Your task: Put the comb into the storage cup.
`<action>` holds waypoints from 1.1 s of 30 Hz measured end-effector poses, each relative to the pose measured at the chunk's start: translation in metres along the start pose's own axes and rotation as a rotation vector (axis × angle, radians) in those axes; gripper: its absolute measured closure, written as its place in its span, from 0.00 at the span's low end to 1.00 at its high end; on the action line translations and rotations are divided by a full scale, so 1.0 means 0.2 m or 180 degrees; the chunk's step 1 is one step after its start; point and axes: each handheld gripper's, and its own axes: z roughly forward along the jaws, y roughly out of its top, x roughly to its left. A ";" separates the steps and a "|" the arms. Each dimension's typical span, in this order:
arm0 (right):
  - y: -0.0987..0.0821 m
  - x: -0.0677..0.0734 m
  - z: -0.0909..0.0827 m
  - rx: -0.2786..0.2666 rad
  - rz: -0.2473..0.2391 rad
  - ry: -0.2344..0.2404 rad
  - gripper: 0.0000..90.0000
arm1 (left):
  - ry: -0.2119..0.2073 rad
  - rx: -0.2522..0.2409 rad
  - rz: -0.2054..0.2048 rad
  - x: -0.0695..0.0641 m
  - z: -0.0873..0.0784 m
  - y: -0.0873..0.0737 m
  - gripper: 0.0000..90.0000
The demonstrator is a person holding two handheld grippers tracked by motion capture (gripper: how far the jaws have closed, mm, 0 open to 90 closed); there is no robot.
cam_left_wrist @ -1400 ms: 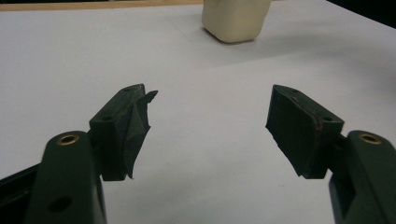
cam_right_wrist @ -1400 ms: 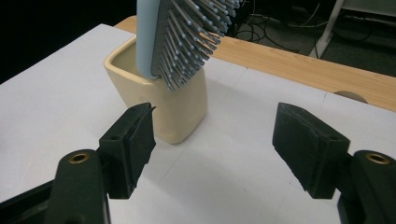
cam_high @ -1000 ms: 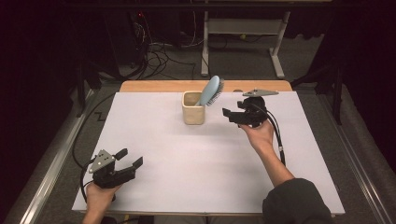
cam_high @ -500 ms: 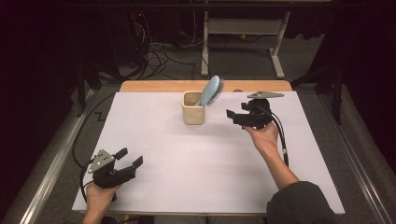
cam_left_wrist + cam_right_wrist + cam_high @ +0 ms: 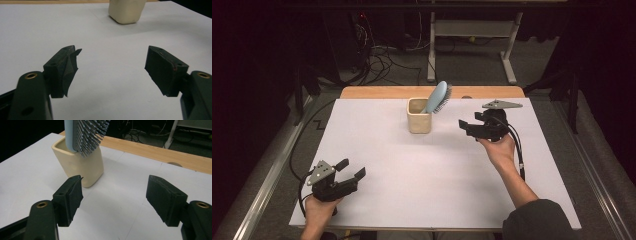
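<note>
Landmark: cream cup (image 5: 419,115), standing upright toward the far middle of the white-covered counter (image 5: 412,180).

Blue hairbrush (image 5: 437,97) stood handle-down inside the cup, its head leaning out over the rim on the side facing the right hand. In the right gripper view the bristles (image 5: 91,135) faced the camera, overhanging the cup's near wall (image 5: 82,166).

Right tongs (image 5: 469,127) hung just beside the cup on that same side, off the counter, tips aimed at the cup. Jaws spread, nothing between them. Apart from both cup and brush.

Left tongs (image 5: 352,169) sat well apart from the cup, toward the near left corner of the counter. Jaws spread wide, nothing held; cup base (image 5: 126,11) seen far ahead of them.

Step in hand, as judged: right hand lining up to take the brush from the cup.

How to do it well, as judged:
- Raise the right tongs to the brush head or neck above the rim, not the cup wall.
- Close across the flat back and the bristles, or across the edges of the head; bristles give, so press firmly.
- Lift along the brush's lean, else the cup may tip or drag.
- Left tongs could steady the cup if it shifts.
</note>
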 end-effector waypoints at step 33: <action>-0.09 -0.05 -0.14 -0.0026 -0.0058 -0.0084 0.32 | 0.0001 -0.0004 -0.0002 0.00 0.00 0.00 0.30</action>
